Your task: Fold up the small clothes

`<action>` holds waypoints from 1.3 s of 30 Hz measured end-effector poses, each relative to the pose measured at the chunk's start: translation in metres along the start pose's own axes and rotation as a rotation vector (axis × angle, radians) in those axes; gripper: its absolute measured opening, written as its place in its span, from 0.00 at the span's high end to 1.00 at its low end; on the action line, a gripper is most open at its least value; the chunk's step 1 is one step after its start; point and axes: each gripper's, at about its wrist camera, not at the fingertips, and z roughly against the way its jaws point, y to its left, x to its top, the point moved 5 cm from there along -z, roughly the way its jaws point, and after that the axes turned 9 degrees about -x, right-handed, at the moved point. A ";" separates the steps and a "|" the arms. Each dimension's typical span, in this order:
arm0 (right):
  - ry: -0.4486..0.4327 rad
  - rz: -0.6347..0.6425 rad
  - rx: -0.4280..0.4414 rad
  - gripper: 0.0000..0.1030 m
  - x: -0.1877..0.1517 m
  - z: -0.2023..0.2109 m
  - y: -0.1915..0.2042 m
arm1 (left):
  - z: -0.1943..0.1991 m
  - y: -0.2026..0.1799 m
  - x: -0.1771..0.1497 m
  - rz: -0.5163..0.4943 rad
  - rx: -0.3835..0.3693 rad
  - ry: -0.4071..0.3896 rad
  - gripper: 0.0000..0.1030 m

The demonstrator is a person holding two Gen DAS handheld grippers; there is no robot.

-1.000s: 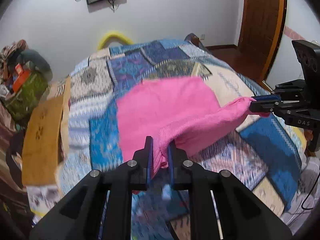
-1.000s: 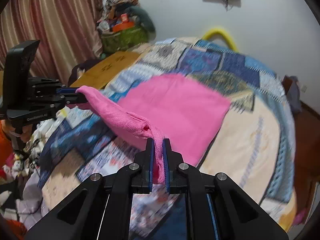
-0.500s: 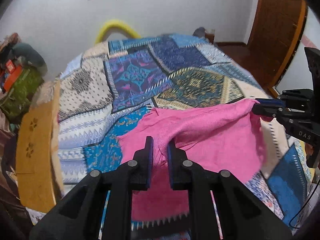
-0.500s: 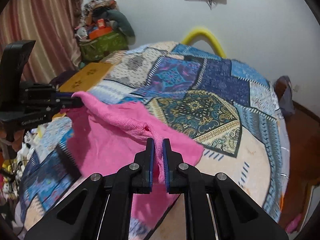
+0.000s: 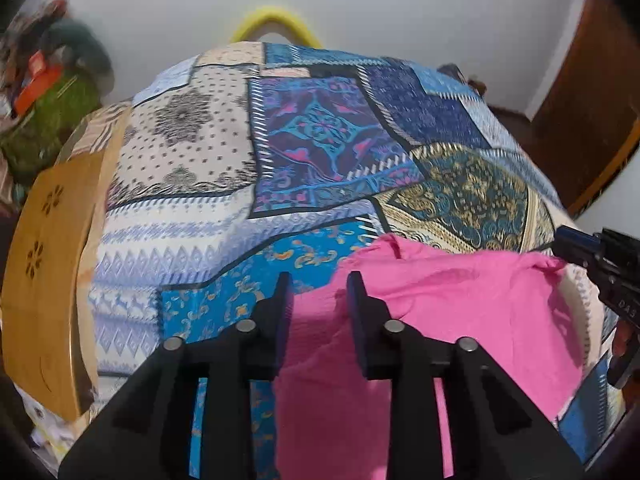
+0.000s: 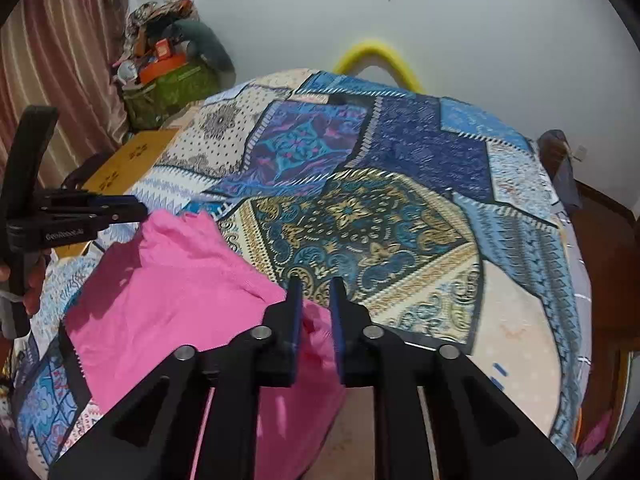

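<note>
A pink knit garment (image 5: 460,312) lies folded over on the patchwork bedspread (image 5: 312,140), near the bed's front edge. My left gripper (image 5: 316,284) is open, its jaws apart over the garment's left corner, the cloth lying loose between them. My right gripper (image 6: 314,288) is open too, jaws slightly apart at the garment's right corner (image 6: 176,300). Each gripper shows in the other's view, the right one (image 5: 576,240) at the garment's far edge, the left one (image 6: 120,210) at its left edge.
A wooden board (image 5: 44,272) lies along the bed's left side. A green basket of clutter (image 6: 168,84) stands by the curtain. A yellow hoop (image 6: 376,56) leans on the far wall. A wooden door (image 5: 580,112) is at the right.
Both grippers carried the held edge forward over the garment, laid it down doubled, and opened, letting go of the cloth.
</note>
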 end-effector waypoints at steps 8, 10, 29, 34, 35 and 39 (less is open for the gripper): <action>-0.039 -0.019 -0.007 0.42 -0.012 0.044 -0.004 | 0.045 0.023 -0.029 0.121 -0.034 -0.025 0.42; -0.025 -0.031 0.011 0.38 -0.022 0.049 -0.002 | 0.046 0.025 -0.042 0.145 -0.054 -0.003 0.41; 0.140 -0.252 0.181 0.54 -0.058 -0.019 0.001 | -0.020 -0.004 -0.058 0.211 -0.264 0.059 0.58; 0.126 -0.289 0.214 0.90 -0.051 -0.023 0.005 | -0.018 -0.009 -0.054 0.209 -0.285 0.040 0.82; 0.117 -0.281 0.210 0.91 -0.050 -0.019 0.006 | -0.012 -0.011 -0.055 0.187 -0.273 0.027 0.83; 0.056 -0.219 0.192 0.92 -0.045 0.009 0.013 | 0.022 -0.019 -0.056 0.147 -0.260 -0.034 0.84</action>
